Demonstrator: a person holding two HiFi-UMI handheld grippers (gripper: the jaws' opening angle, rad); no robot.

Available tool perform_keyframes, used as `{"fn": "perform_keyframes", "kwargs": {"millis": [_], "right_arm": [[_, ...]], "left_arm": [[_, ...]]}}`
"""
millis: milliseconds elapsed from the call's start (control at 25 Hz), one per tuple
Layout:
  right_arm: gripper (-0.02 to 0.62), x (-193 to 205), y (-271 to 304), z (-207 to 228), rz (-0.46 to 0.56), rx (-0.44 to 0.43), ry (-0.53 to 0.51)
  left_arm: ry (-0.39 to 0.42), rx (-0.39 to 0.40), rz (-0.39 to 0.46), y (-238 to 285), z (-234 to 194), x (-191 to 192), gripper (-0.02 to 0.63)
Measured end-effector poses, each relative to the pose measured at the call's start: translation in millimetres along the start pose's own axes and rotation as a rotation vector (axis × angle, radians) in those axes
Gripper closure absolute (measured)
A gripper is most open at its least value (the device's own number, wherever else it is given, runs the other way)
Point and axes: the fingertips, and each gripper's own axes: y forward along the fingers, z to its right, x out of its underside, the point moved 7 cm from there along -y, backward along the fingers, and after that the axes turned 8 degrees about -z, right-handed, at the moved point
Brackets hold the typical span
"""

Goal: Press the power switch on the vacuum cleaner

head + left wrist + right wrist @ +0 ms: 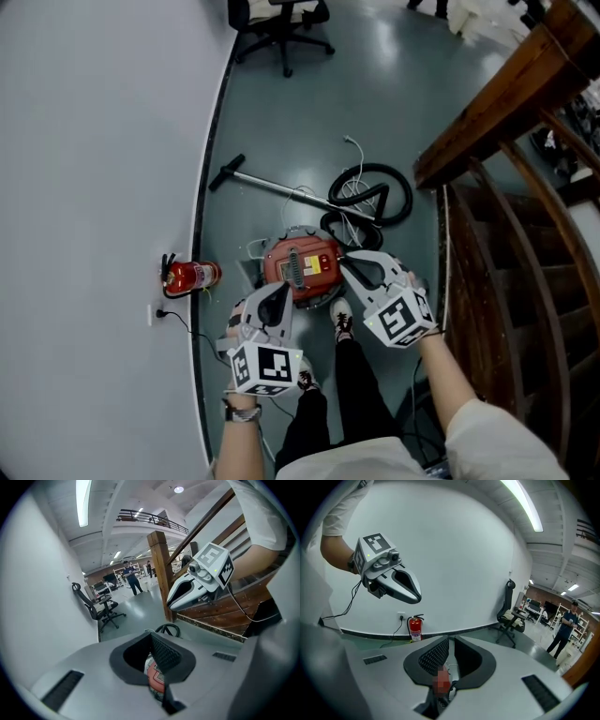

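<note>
Standing over the job, the person has one dark laced shoe [342,321] planted just on the near side of the round red canister vacuum cleaner [300,265], which sits on the grey floor close to the white wall. The grey-white left gripper [278,289] hangs over the vacuum's near left edge, its jaws drawn narrow with nothing between them. The matching right gripper [345,258] angles in at the vacuum's right shoulder, jaws likewise pinched almost together and empty. Which spot on the vacuum's grey top panel [298,268] is the power switch I can't pick out from here, so a tip may well land on the wrong button. A narrow closed tip could also skid off that domed lid if it comes down slanted. With both tips crowding the same small top, they might knock each other. A hard shove could send the canister rolling away from the shoe into the black coiled hose [370,195] and loose white cord [352,150] just beyond the vacuum. It could equally roll sideways toward the red fire extinguisher [192,275] lying left of the vacuum by the wall.
</note>
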Motion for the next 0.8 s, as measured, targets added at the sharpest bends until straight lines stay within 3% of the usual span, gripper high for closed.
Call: {"fn": "perform_keyframes", "kwargs": {"millis": [120,240,800], "right_arm": [[0.559,17.8,18.5,-5.8,-0.027,-0.027,-0.026],[0.491,32.7,37.0,-8.4,-0.058,-0.053,-0.038],[0.488,102.1,109.0,-10.3,-0.168,-0.134,-0.022]], "left_arm": [[-0.018,0.015,-0.014,10.7,7.1,13.9,0.605],[-0.03,0.029,-0.032,20.1,12.1,26.4,0.606],[-0.075,0.071,-0.115,65.4,13.0,70.1,0.606]]}}
